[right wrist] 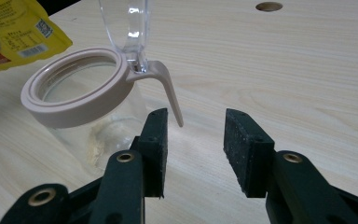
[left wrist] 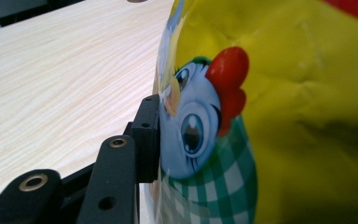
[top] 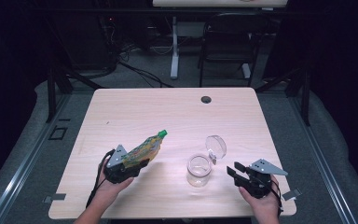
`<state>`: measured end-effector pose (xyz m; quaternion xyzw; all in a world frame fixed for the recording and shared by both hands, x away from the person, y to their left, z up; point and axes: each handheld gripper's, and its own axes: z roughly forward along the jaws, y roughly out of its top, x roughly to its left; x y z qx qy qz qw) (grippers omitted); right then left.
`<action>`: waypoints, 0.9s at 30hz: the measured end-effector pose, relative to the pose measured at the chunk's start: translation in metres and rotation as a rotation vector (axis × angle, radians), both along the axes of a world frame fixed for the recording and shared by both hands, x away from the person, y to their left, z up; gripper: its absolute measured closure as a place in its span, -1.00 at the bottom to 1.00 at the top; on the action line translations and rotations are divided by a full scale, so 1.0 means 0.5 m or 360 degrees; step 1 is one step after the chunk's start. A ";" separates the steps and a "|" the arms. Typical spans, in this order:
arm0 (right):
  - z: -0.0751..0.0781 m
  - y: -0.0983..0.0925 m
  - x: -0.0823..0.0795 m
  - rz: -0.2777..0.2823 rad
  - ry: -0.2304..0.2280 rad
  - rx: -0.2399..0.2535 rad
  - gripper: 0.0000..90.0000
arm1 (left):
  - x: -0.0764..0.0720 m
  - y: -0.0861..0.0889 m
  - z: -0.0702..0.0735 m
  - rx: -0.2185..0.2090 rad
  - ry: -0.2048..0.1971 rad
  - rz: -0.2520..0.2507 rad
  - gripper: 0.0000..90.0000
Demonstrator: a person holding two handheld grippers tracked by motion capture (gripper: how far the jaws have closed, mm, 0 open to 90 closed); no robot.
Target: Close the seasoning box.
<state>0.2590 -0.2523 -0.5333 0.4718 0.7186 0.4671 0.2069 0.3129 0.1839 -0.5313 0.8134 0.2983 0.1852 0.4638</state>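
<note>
Pale wood table [top: 135, 112]: yellow pouch [top: 142, 150] clamped in left gripper [top: 131, 169], spout toward 1 o'clock; right gripper [top: 233, 171] agape, empty, jar [top: 199, 170] at its 9 o'clock.

In the left gripper view the yellow pouch [left wrist: 279, 116] is running off the top, right and bottom edges, and it is hiding the right-hand jaw of the left tongs [top: 131, 169]. In the right gripper view the jar's clear lid [right wrist: 126, 28] is being cut off by the top edge, as is the pouch at the far left corner. In the high view the print on the pouch is too small to read, and both forearms are leaving the near edge.
</note>
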 end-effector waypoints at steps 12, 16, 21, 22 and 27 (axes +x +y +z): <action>0.004 0.018 -0.003 0.0057 -0.0034 -0.0082 0.29 | -0.014 -0.027 -0.009 0.0128 -0.0085 -0.0005 0.33; 0.007 0.021 -0.005 0.0055 -0.0081 -0.0101 0.27 | -0.019 -0.040 -0.010 0.0220 -0.0142 -0.0014 0.33; 0.012 0.026 -0.010 0.0054 -0.0161 -0.0152 0.25 | -0.024 -0.049 -0.011 0.0314 -0.0214 0.0001 0.33; 0.012 0.027 -0.010 0.0060 -0.0163 -0.0141 0.25 | -0.025 -0.051 -0.011 0.0329 -0.0225 0.0011 0.33; 0.011 0.032 -0.012 0.0085 -0.0144 -0.0147 0.27 | -0.029 -0.059 -0.013 0.0442 -0.0299 0.0032 0.33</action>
